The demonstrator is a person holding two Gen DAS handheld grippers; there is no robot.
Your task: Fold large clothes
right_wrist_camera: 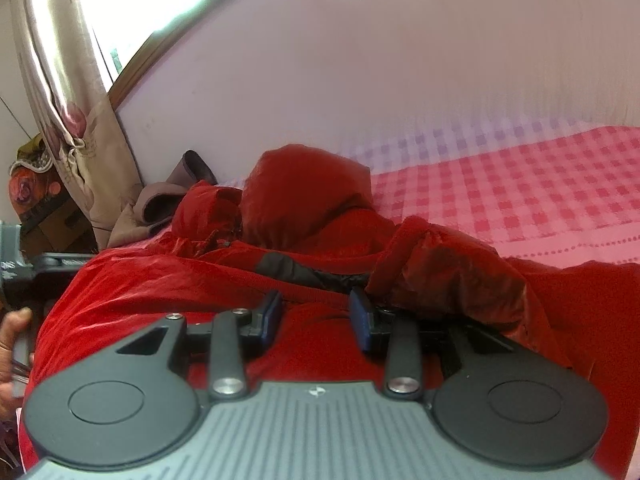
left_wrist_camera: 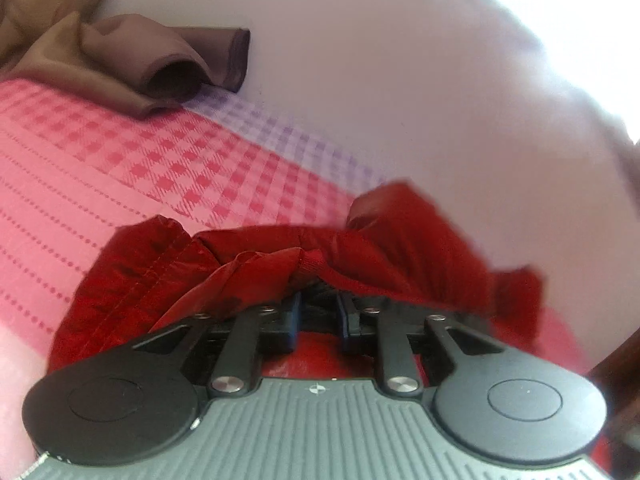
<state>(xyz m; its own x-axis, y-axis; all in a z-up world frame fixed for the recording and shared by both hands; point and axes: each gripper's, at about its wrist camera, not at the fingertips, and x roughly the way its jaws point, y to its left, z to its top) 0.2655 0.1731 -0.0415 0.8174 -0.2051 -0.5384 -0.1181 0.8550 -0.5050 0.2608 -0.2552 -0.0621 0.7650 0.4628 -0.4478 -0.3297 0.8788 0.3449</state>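
My left gripper [left_wrist_camera: 318, 312] is pinching the red jacket [left_wrist_camera: 256, 268]; right gripper [right_wrist_camera: 316, 314] jaws are standing apart over it. The slippery fabric is risking to slide out near the bed [left_wrist_camera: 120, 168] edge.

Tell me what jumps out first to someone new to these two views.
A shiny red puffy jacket lies bunched on a pink checked bedspread, its hood humped up near the lilac wall. A brown garment sits crumpled further along the wall.
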